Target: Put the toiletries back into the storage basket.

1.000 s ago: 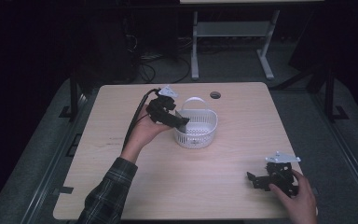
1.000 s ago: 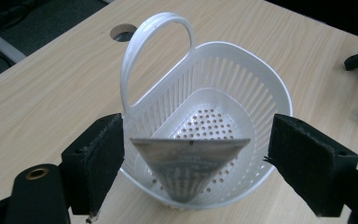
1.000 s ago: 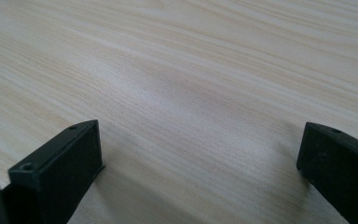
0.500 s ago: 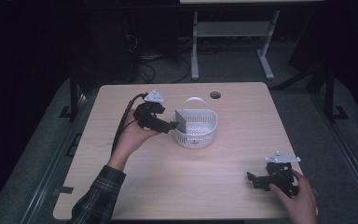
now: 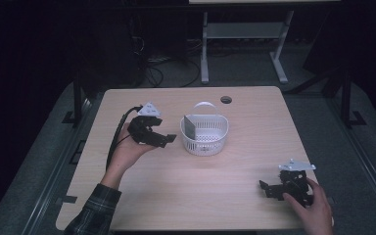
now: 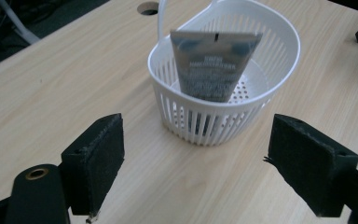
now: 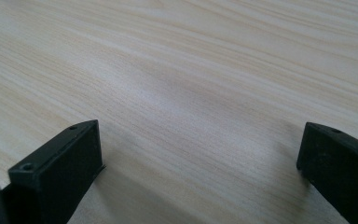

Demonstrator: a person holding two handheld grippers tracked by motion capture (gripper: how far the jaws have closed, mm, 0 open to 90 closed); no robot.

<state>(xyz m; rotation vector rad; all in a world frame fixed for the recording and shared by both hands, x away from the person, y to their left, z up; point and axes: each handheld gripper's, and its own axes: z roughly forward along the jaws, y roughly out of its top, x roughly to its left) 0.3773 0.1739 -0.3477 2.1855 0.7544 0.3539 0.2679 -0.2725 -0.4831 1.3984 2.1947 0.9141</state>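
My left gripper (image 5: 169,139) hangs just left of the basket (image 5: 204,138), apart from it, jaws spread wide and holding nothing. In the left gripper view the basket (image 6: 261,100) sits straight ahead between the two pads (image 6: 100,158), and the tube (image 6: 212,63) stands inside it, flat end up, leaning on the near wall. The basket rests mid-worktop (image 5: 186,196), near the cable hole (image 5: 226,100). My right gripper (image 5: 266,188) sits low at the near right corner, well apart from the basket, jaws wide open over bare wood (image 7: 191,93), gripping nothing.
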